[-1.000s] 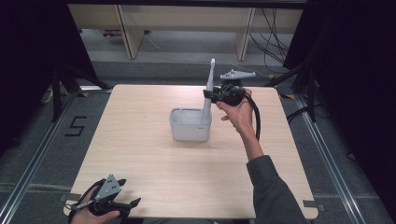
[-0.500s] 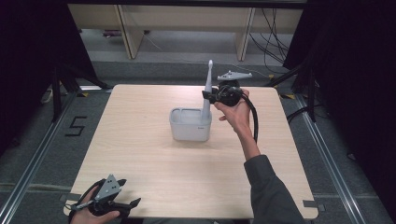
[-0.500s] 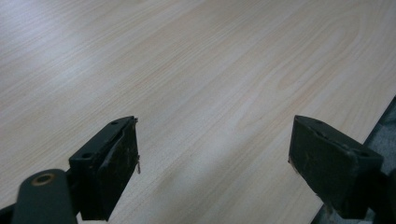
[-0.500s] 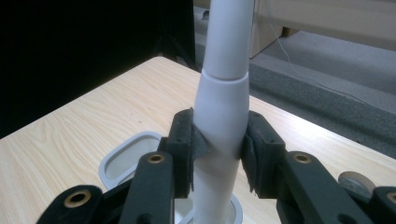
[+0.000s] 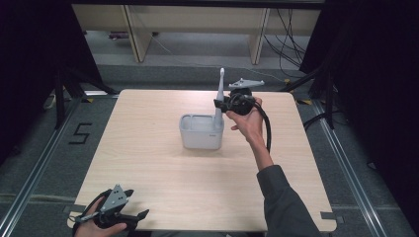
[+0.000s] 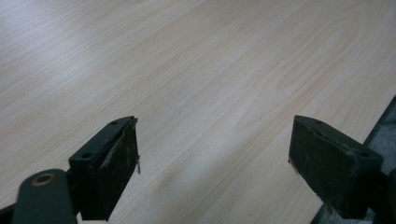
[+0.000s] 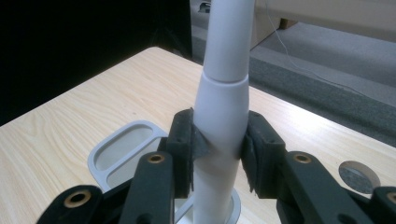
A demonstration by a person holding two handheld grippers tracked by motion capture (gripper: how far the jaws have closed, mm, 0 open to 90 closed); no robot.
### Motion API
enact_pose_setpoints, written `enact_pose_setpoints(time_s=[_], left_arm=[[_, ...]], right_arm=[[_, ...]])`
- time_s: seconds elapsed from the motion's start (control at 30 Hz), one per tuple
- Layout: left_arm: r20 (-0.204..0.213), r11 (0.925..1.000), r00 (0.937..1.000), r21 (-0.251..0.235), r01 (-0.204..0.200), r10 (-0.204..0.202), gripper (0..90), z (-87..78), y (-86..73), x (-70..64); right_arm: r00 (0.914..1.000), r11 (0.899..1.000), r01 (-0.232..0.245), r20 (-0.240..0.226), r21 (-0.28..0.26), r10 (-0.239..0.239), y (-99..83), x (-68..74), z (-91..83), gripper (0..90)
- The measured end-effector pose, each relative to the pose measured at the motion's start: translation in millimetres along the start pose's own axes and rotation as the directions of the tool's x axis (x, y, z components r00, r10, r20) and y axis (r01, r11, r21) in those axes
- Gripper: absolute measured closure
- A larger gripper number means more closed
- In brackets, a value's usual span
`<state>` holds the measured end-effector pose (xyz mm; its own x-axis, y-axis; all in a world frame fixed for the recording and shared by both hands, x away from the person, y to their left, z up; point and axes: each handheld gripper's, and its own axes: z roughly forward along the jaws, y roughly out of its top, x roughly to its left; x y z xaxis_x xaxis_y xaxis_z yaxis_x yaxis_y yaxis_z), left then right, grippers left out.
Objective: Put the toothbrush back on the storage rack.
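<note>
A white electric toothbrush (image 5: 219, 96) stands upright with its lower end inside a grey holder box (image 5: 200, 132) near the table's middle. My right gripper (image 5: 223, 104) is shut on the toothbrush's handle at the box's right end. In the right gripper view the white handle (image 7: 220, 121) is pinched between the two black jaws, with the holder's compartments (image 7: 119, 151) below. My left gripper (image 5: 136, 217) rests at the table's front left corner, jaws wide apart, and in the left gripper view my left gripper (image 6: 215, 163) has bare wood between its jaws.
The light wooden table (image 5: 148, 163) is bare around the holder. A round cable hole (image 7: 357, 173) sits in the tabletop near the far right. The table's edge lies close by my left gripper, and beyond the table stand dark curtains and shelf legs.
The right gripper and the toothbrush have shifted only slightly to the left over the holder. The left gripper has stayed put.
</note>
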<state>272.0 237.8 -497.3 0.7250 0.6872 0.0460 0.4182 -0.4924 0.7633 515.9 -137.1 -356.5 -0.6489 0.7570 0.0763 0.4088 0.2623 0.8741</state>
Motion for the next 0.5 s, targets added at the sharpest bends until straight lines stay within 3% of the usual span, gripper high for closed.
enact_pose_setpoints(time_s=[0.07, 0.1, 0.13, 0.2, 0.3, 0.4, 0.5], left_arm=[[0.000, 1.0000, 1.0000, 0.000, 0.000, 0.000, 15.4, 0.0, 0.0, 0.1], [0.000, 1.0000, 1.0000, 0.001, 0.003, -0.003, 15.4, 0.0, -0.1, -0.2], [0.000, 1.0000, 1.0000, 0.002, 0.001, -0.001, 15.4, 0.0, 0.0, 0.0], [0.000, 1.0000, 1.0000, 0.000, 0.000, 0.000, 15.4, 0.0, 0.0, 0.0], [0.004, 0.9999, 0.9999, 0.000, 0.014, -0.014, 15.4, -0.1, -0.3, -0.9], [0.002, 1.0000, 1.0000, 0.001, -0.002, 0.002, 15.4, 0.1, -0.1, 0.0], [-0.002, 1.0000, 1.0000, 0.001, 0.000, 0.000, 15.4, 0.1, -0.2, -0.2]], right_arm=[[0.9998, 1.000, 0.019, -0.001, 0.002, -0.019, -1.3, -1.2, 1.4, 67.1], [1.0000, 1.000, 0.000, 0.008, 0.014, 0.000, -1.7, 0.3, 0.8, 67.0], [0.9994, 1.000, 0.028, 0.019, 0.006, -0.028, -2.2, -1.5, 1.9, 67.1], [0.9999, 1.000, 0.000, 0.012, 0.017, 0.000, -3.0, 0.0, 3.0, 67.1], [0.9995, 1.000, 0.023, 0.022, 0.013, -0.023, -3.7, -0.1, 5.5, 67.1], [0.9999, 0.999, 0.004, 0.010, 0.038, -0.005, -4.9, 0.7, 7.8, 67.0], [0.9991, 0.999, 0.034, 0.024, 0.038, -0.035, -7.1, 0.1, 10.5, 67.0]])
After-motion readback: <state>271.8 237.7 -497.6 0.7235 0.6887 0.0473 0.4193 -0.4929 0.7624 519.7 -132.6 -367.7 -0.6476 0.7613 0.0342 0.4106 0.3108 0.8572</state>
